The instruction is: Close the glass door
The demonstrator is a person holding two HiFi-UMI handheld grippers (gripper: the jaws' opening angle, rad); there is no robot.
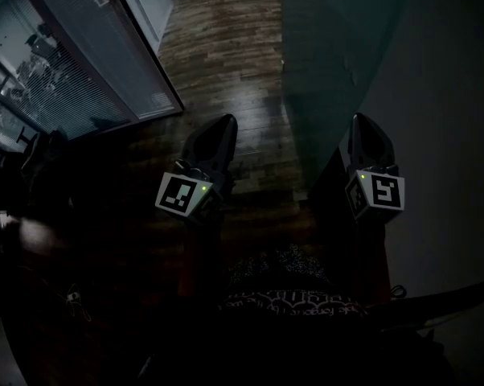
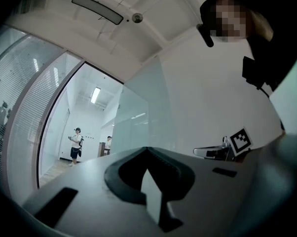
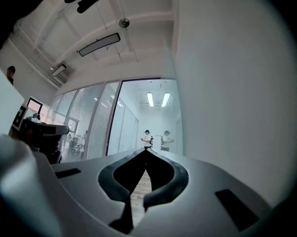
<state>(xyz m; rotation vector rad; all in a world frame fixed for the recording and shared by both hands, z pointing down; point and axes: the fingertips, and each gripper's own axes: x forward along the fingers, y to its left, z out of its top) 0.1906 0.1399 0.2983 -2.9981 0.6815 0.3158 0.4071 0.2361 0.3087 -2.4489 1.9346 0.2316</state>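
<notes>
Scanning head view: left gripper (image 1: 223, 123) and right gripper (image 1: 363, 123) are held out side by side over wood floor (image 1: 226, 47), both pointing ahead. Glass door (image 1: 338, 63) is the teal panel ahead-right, upright, running along the white wall (image 1: 451, 135). Its near edge is just ahead of the right gripper, so the right hand looks nearer. Left gripper view: jaws together, nothing between them; frosted door panel ahead above the tips, long axis vertical. Right gripper view: jaws together, empty; wall fills the right side, door edge not separable. Next move probably needs the right gripper at that near edge.
</notes>
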